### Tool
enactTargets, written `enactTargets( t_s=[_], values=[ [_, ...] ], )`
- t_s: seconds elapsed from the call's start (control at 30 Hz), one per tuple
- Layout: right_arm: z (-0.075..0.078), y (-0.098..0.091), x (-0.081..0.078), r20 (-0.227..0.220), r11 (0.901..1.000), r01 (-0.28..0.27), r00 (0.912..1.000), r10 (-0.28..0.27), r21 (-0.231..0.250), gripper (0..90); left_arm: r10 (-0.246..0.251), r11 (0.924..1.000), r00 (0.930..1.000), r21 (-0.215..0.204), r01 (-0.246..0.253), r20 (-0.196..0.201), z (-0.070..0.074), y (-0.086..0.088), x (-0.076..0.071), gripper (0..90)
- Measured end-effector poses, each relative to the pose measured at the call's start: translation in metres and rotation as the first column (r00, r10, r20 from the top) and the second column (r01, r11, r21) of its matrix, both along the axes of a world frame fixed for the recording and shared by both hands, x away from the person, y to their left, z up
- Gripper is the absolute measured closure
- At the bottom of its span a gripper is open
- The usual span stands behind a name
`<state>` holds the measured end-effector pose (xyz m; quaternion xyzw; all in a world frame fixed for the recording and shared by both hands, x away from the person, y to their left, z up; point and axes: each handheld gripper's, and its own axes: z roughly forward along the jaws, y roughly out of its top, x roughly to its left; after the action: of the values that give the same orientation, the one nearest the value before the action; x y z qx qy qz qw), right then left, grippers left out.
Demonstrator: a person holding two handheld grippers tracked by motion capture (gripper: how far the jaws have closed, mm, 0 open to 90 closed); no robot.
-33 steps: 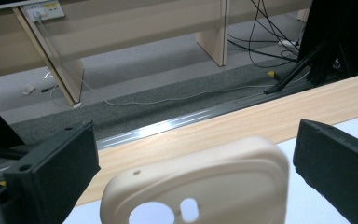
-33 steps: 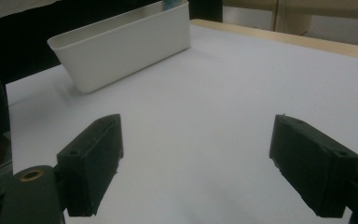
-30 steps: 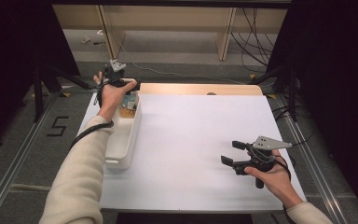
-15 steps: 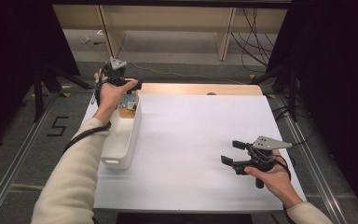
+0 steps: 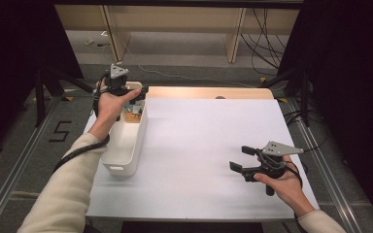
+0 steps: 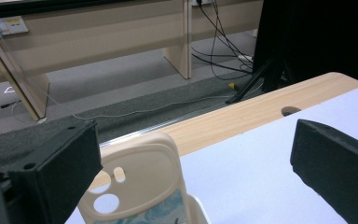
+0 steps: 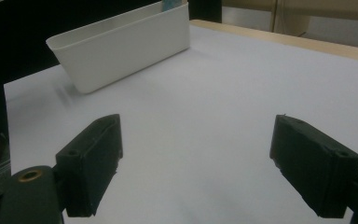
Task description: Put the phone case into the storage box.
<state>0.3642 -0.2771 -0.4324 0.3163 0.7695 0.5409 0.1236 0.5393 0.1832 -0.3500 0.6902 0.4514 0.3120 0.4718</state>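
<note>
**Left gripper poised over the phone case in the bin**

The left gripper (image 5: 137,93) hovers with fingers spread above the cream plastic phone case (image 6: 137,184) standing upright at the far end of the white oblong plastic bin (image 5: 126,145). The step looks like picking it out; next, lower and close on its top edge. The right gripper (image 5: 242,158) waits, fingers apart and empty, over the white counter (image 5: 199,141).

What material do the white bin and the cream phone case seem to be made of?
White bin: probably moulded plastic, matte, with a thin rolled rim and rounded corners. Cream phone case: likely soft plastic or silicone, smooth, with camera cut-outs and a printed pattern.
</note>
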Motion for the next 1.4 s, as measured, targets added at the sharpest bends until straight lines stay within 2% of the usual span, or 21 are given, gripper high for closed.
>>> enactTargets(
  t_s=[0.3, 0.63, 0.87, 1.0, 1.23, 1.4],
  values=[
    [0.001, -0.001, 0.000, 0.004, 1.0000, 0.005, 1.0000, -0.005, 0.003, 17.8, -0.004, 0.9999, 1.0000, -0.012, 0.004, -0.004, -0.006, 0.005, -0.016, 0.7],
    [0.001, 0.000, 0.000, 0.007, 1.0000, 0.006, 1.0000, -0.006, 0.003, 17.8, -0.029, 0.9996, 0.9995, -0.002, 0.029, -0.014, -0.006, 0.007, -0.038, 2.0],
    [0.002, -0.001, 0.000, 0.007, 1.0000, 0.009, 0.9999, -0.009, 0.003, 17.8, -0.062, 0.9981, 0.9981, 0.001, 0.062, -0.004, -0.006, 0.004, -0.053, 2.0],
    [0.002, -0.001, 0.000, 0.009, 0.9999, 0.010, 0.9999, -0.010, 0.003, 17.8, -0.073, 0.9973, 0.9971, -0.005, 0.073, 0.020, -0.006, 0.002, -0.061, 2.2],
    [0.002, -0.001, 0.000, 0.011, 0.9999, 0.011, 0.9999, -0.011, 0.002, 17.8, -0.095, 0.9955, 0.9953, -0.001, 0.095, 0.016, -0.008, -0.001, -0.073, 1.8],
    [0.002, -0.001, 0.000, 0.011, 0.9999, 0.014, 0.9998, -0.014, 0.002, 17.8, -0.117, 0.9932, 0.9928, 0.004, 0.117, 0.027, -0.011, -0.004, -0.082, 2.1]
  ],
)
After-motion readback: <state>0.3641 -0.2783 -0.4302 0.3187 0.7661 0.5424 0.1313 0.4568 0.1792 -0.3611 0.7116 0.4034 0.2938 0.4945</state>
